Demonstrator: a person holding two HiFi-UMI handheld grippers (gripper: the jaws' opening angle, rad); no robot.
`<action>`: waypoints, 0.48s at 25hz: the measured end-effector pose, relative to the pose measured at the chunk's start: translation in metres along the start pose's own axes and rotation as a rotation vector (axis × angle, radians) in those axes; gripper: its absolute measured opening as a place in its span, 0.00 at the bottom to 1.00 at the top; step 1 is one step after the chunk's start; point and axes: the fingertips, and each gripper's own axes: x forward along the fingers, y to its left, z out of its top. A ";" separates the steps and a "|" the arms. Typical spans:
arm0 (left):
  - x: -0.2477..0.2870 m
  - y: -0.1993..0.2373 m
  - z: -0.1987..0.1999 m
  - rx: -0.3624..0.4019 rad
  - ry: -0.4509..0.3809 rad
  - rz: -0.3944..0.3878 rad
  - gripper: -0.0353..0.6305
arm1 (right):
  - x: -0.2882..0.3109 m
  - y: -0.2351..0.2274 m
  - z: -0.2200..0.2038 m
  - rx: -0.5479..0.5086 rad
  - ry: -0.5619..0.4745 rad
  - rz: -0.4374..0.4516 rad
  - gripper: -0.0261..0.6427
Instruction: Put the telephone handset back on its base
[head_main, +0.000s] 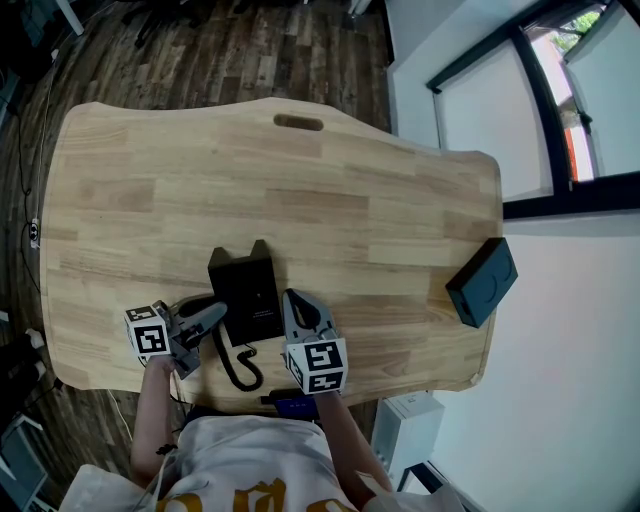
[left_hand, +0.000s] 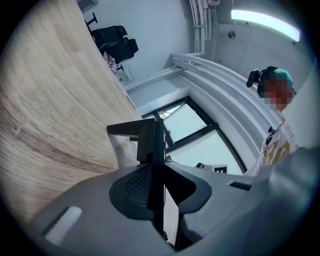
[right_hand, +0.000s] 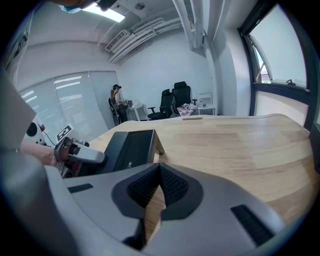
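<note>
I'm gripping the telephone handset (head_main: 196, 302) in my narrowed left tongs (head_main: 218, 315), aiming to lower it level into the base (head_main: 248, 285) cradle while keeping the coiled cord (head_main: 240, 368) slack. My right tongs (head_main: 294, 300) are hanging closed and empty beside the base.

The head camera is looking steeply down on the light wooden surface (head_main: 300, 190); both gripper cameras are skimming low across it, sharing the black wedge-shaped telephone base (head_main: 247, 290).

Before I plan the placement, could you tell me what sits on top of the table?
A black telephone base, its coiled cord by the near edge, and a dark box far right. The left gripper covers the base's left side; any handset there is hidden.
</note>
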 end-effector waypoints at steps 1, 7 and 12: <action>0.000 0.001 -0.001 0.008 0.002 0.004 0.16 | 0.000 0.001 0.000 -0.001 0.000 0.001 0.05; 0.000 0.001 0.000 0.029 -0.005 0.028 0.16 | -0.001 0.002 0.001 -0.001 -0.002 0.002 0.05; -0.003 0.007 -0.004 0.051 -0.005 0.044 0.16 | -0.004 0.002 0.002 -0.003 -0.004 -0.004 0.05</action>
